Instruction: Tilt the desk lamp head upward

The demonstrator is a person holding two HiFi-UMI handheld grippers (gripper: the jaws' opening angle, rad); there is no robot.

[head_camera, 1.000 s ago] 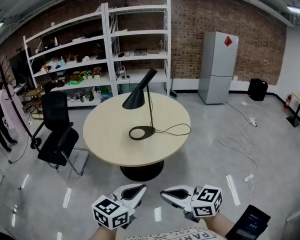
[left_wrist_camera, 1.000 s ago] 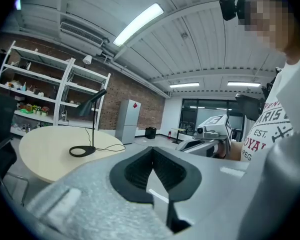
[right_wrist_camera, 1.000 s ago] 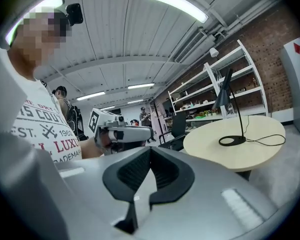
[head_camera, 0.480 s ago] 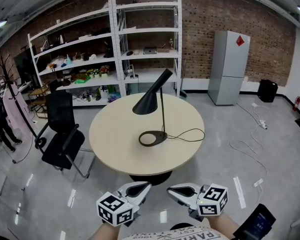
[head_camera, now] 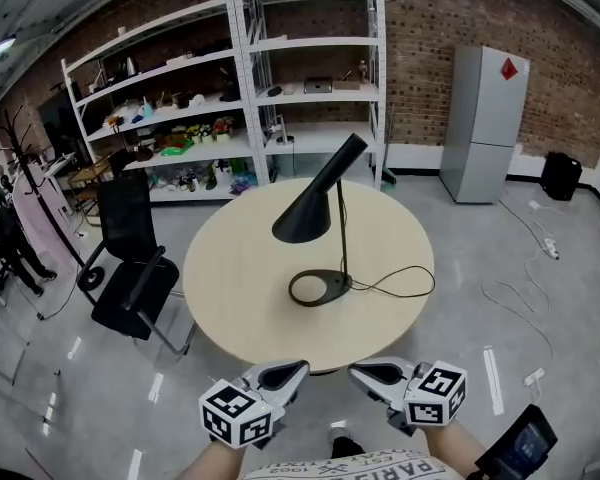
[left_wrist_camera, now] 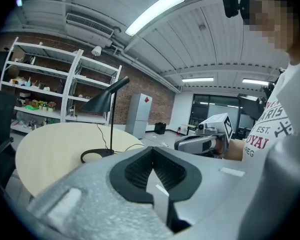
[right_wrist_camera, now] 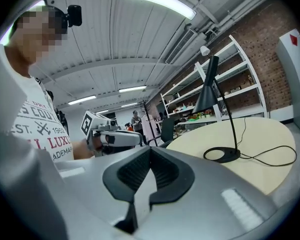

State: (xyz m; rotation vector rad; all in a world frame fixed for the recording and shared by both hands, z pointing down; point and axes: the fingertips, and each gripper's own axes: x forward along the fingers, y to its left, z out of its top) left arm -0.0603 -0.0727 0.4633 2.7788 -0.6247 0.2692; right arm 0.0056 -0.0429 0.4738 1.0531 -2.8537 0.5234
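The left gripper (head_camera: 298, 370) and the right gripper (head_camera: 358, 371) were held side by side at the near edge of the round table (head_camera: 212, 268), close to each other but apart, both pointing across the tabletop. In the left gripper view the two ribbed pads met at their tips with nothing between them. The right gripper view showed the same: jaws together and empty. Each gripper carried its marker cube at the rear, nearest the person's hands.

The black desk lamp (head_camera: 341, 208) stood ahead of both grippers, well beyond their tips, and neither one touched it. Its ring-shaped base (head_camera: 320, 288) rested on the tabletop, roughly in line with the gap between the grippers. A thin upright stem rose from the base. The cone-shaped lamp head (head_camera: 305, 220) hung from the top of the stem, sloping down toward the left gripper's side. The lamp's cord (head_camera: 405, 284) looped over the tabletop on the right gripper's side of the base.

A black office chair (head_camera: 130, 273) stood off to the left of the left gripper, beside the table. Behind the table, far ahead of the grippers, white shelving (head_camera: 240, 88) stood against a brick wall, with a grey refrigerator (head_camera: 485, 123) farther to the right. A white cable (head_camera: 525, 298) trailed over the floor beyond the right gripper's side of the table.
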